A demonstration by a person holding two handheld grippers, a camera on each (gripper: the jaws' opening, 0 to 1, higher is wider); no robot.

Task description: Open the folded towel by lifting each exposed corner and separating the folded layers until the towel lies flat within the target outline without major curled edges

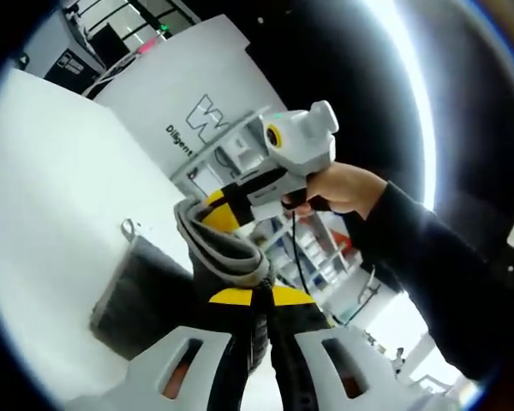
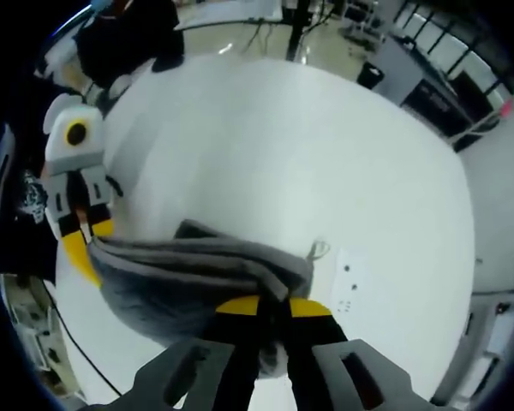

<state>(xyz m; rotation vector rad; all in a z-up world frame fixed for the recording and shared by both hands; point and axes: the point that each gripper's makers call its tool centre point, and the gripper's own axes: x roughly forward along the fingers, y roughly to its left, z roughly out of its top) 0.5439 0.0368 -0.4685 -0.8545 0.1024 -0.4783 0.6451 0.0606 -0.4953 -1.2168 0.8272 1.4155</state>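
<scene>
The grey towel [image 2: 193, 274] hangs bunched above the white table [image 2: 308, 154], held up between the two grippers rather than lying flat. No container is in sight.

In the right gripper view, the right gripper [image 2: 272, 306] has its yellow-tipped jaws pressed together on a thick fold of the towel at its near end. The cloth stretches from there across to the left gripper [image 2: 84, 231], whose yellow tips pinch the far corner close to the table's edge. A small hanging loop [image 2: 318, 249] sticks out of the towel beside the right gripper's hold.

In the left gripper view, the left gripper [image 1: 255, 300] is closed on a rolled edge of the towel [image 1: 227, 248], and the right gripper [image 1: 227, 210] comes in from the right, clamped on the same bundle just beyond. A person's hand [image 1: 338, 188] in a dark sleeve [image 1: 437, 274] grips its handle, the arm reaching in from the lower right. This view also shows a lower flap of the towel [image 1: 141, 295] resting on the table [image 1: 60, 188], and a white panel with lettering [image 1: 197, 120] behind.
</scene>
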